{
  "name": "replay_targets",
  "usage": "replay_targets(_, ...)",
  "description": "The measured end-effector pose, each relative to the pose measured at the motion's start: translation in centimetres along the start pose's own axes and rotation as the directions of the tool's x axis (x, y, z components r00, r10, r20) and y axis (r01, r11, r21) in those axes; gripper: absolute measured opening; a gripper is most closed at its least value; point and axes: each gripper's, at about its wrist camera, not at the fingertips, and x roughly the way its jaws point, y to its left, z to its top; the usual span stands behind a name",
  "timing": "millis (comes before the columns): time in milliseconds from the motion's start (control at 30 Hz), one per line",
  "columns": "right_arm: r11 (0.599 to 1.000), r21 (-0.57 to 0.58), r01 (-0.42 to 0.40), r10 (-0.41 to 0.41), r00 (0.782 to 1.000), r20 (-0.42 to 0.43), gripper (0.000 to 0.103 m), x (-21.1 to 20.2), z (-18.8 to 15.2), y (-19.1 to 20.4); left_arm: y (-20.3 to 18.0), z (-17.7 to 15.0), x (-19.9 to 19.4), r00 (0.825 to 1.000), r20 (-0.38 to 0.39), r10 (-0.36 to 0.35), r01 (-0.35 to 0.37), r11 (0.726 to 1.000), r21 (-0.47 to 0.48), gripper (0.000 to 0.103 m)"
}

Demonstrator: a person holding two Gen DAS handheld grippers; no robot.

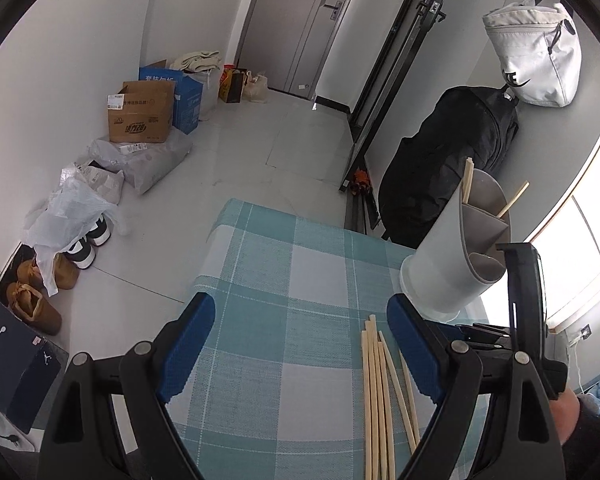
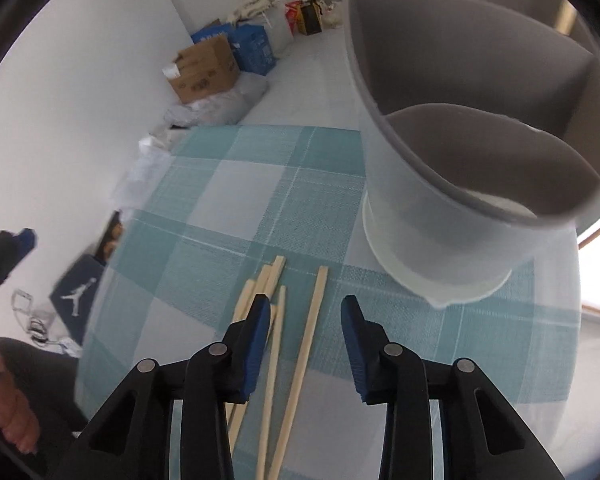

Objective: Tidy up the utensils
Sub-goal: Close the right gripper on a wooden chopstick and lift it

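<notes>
Lying loose on the teal-and-white checked tabletop (image 1: 284, 272) are several pale wooden chopsticks (image 2: 300, 360), fanned in a small bundle just in front of the grey utensil holder (image 2: 452, 184). That holder stands on a white base at the far right of the cloth, its inside split into compartments; two more chopsticks (image 1: 468, 184) stick up out of its rear section. My right gripper (image 2: 305, 316) hovers over the loose sticks with its blue fingers (image 2: 260, 332) spread wide and nothing between them, one stick running up through the gap. My left gripper (image 1: 300, 320) is also wide open and empty, the bundle lying just inside its right finger. Beyond the tabletop, cardboard boxes (image 1: 144, 114) sit against the wall.
</notes>
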Motion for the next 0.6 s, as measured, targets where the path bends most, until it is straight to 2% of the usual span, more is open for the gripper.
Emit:
replay_targets(33,1.0,-0.003,0.013,-0.013,1.0,-0.014,0.025,0.4,0.2,0.1,0.2,0.1,0.1,1.0,-0.005,0.001,-0.001,1.0,-0.008,0.085)
replay_targets(167,0.998,-0.009,0.061,-0.062,0.996,-0.059,0.018,1.8,0.6,0.3,1.1,0.2,0.2,1.0,-0.012,0.005,-0.006,0.999,-0.035,0.085)
replay_targets(367,0.989,-0.054,0.139,-0.142,0.989,-0.053,0.017,2.1,0.9,1.3,1.9,0.3,0.5,0.999,-0.047,-0.005,0.001,0.997,-0.083,0.085)
replay_targets(400,0.986,-0.068,0.153,-0.157,0.986,-0.05,0.015,2.1,1.0,1.6,2.0,0.3,0.5,0.999,-0.048,-0.005,0.0,0.996,-0.086,0.085)
replay_targets(467,0.985,-0.075,0.154,-0.158,0.986,-0.049,0.006,2.1,0.9,2.0,2.0,0.4,0.5,0.999,-0.05,-0.003,-0.002,0.996,-0.086,0.085)
replay_targets(600,0.987,-0.064,0.146,-0.148,0.988,-0.038,0.005,1.8,0.8,2.2,2.2,0.4,0.9,0.998,-0.069,0.009,-0.014,0.997,-0.081,0.085)
